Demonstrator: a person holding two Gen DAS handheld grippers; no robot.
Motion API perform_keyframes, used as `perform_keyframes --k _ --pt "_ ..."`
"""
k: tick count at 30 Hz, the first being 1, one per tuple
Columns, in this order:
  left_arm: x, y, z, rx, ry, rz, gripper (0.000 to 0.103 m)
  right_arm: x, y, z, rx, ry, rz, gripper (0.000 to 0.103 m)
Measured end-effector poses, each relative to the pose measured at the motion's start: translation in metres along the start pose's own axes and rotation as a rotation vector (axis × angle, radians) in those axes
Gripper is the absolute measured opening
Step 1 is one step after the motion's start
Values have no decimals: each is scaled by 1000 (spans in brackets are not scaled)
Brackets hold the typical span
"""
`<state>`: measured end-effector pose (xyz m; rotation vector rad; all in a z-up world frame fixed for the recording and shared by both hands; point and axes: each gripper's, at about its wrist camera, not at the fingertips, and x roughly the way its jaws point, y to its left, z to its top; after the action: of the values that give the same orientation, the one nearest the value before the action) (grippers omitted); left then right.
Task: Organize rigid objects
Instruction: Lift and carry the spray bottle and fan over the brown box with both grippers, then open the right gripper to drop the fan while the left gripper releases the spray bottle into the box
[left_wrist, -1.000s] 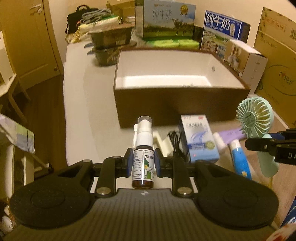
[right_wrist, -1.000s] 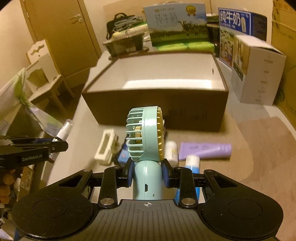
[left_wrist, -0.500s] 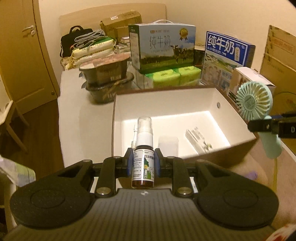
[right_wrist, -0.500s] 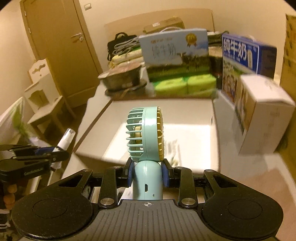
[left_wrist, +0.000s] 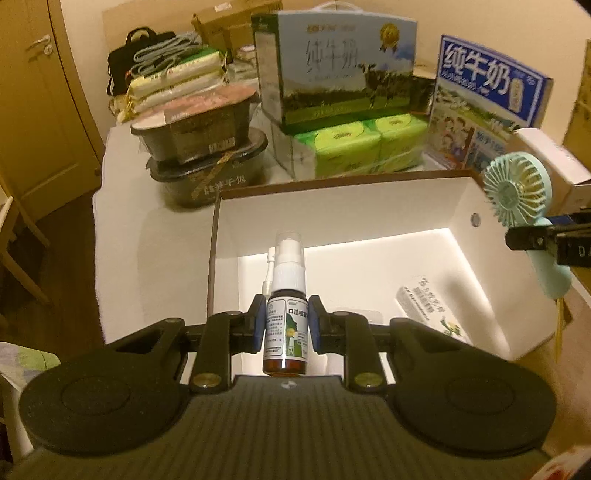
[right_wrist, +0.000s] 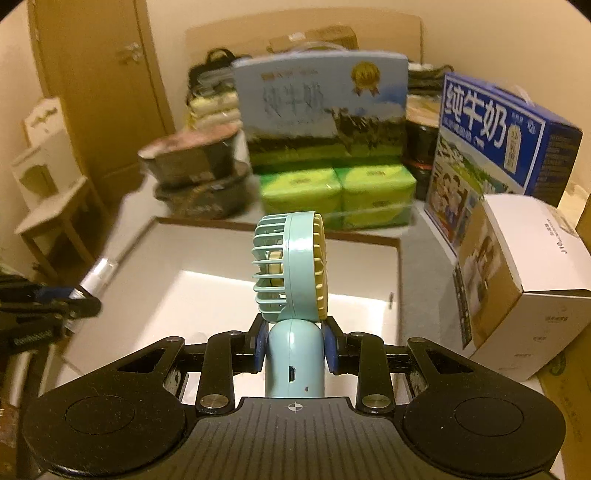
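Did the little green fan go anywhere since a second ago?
Yes. The fan, pinched in the right tongs, was carried forward from above the loose items on the table to over the open box, whose white inside now lies beneath it.

You read 纯牛奶 on blue milk carton (left_wrist: 487, 92) | 纯牛奶 on pale-blue milk box (left_wrist: 332, 55) | 口洁 on spray bottle (left_wrist: 286, 325) label

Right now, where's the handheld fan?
The handheld fan is clamped upright by its handle in the right tool, held above the open white-lined box. In the left wrist view it shows at the right edge, over the box's right wall.
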<state>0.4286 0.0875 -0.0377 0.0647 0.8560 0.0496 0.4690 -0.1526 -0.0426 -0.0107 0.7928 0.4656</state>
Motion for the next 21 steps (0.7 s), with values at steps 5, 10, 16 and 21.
perform_keyframes --k 5,10,16,21 --pt "30 3 1 15 49 17 21 28 -11 -3 16 43 -13 31" --pt "55 3 -6 41 94 30 21 50 -18 -9 19 95 -36 31" --pt "74 -5 -14 100 118 52 22 71 -25 -21 13 154 -67 31" --pt "80 -11 -11 117 132 48 22 72 -22 -23 -32 149 -89 31"
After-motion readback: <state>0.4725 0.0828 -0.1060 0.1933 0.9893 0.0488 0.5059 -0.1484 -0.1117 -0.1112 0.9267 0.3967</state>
